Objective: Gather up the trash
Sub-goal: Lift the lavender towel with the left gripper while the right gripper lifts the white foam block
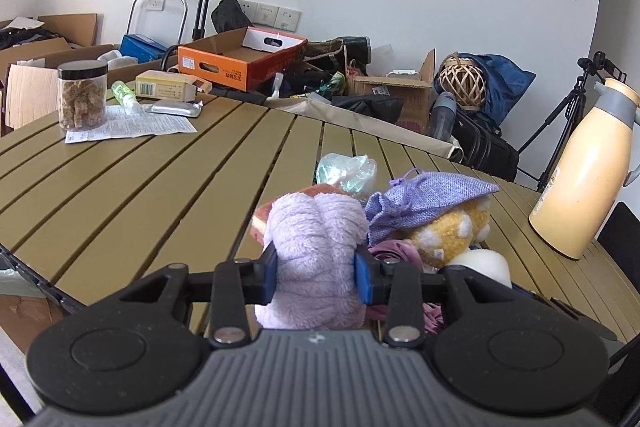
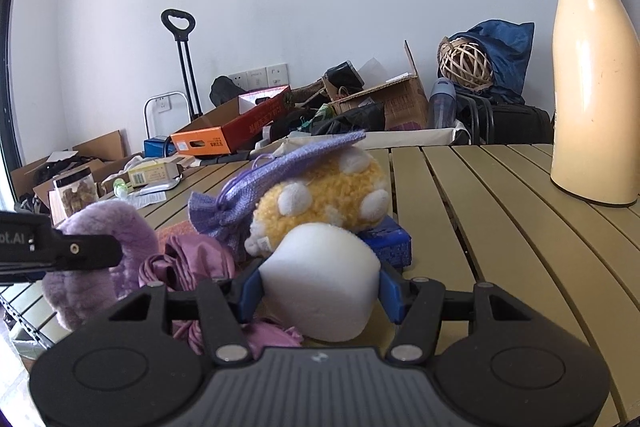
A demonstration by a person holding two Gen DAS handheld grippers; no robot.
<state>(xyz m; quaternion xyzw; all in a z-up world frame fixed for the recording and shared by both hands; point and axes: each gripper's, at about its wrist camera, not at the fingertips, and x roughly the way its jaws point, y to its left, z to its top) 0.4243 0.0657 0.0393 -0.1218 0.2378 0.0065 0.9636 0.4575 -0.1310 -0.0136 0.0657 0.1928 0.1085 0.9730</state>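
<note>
Down at the bottom centre of the left wrist view: left gripper (image 1: 315, 277) level over the slatted table (image 1: 132, 195), blue pads pinching a fluffy lilac plush roll (image 1: 316, 259) from both sides. Same story bottom centre of the right wrist view: right gripper (image 2: 320, 293) clamped on a white foam block (image 2: 324, 283), fingers pressed into its sides, block sitting low by the table.

Packed tight around both grabs, mid-frame: yellow plush with white spots (image 2: 324, 199), purple drawstring pouch (image 2: 256, 183) draped on top of it, crumpled pink fabric (image 2: 188, 263) between plush roll and foam, blue box (image 2: 390, 241) just behind the foam. Crumpled clear-green plastic wrapper (image 1: 346, 171) just beyond the plush roll, touching the pile's far side.

Far right: cream thermos jug (image 2: 592, 83) upright, well apart from the pile. Upper left of the left wrist view: snack jar (image 1: 82, 95) on a printed leaflet (image 1: 132, 127), foil packet (image 1: 174, 108) and yellow carton (image 1: 166, 85) near it.
</note>
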